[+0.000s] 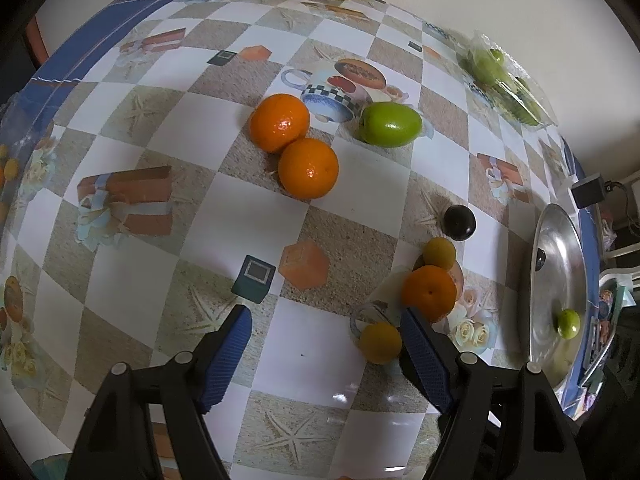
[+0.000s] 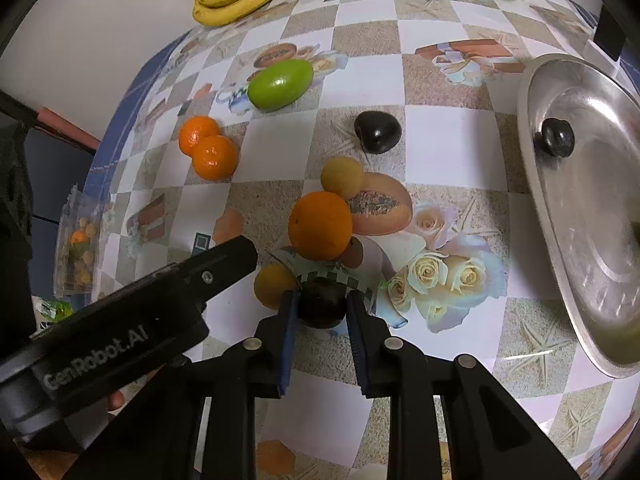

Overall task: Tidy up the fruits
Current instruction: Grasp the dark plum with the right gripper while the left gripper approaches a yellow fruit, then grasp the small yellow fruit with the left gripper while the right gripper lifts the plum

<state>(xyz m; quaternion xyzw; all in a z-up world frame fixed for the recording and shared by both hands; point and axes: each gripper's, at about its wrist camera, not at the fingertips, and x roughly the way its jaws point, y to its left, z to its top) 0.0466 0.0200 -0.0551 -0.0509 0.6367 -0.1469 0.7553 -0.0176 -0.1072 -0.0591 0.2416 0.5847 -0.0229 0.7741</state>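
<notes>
The right gripper (image 2: 322,300) clamps a round dark plum (image 2: 322,305), crowded by a large orange (image 2: 320,226) and a small yellow fruit (image 2: 273,285); the left gripper (image 1: 326,326) hangs open.

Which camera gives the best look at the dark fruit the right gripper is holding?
The right wrist view. There the dark fruit sits close and centred between the pads of the right gripper, which is shut on it. The left wrist view does not show that fruit; the left gripper blocks that area.

Spread left tongs (image 1: 325,322) above tablecloth (image 1: 256,216), beside small yellow fruit (image 1: 380,343).
</notes>
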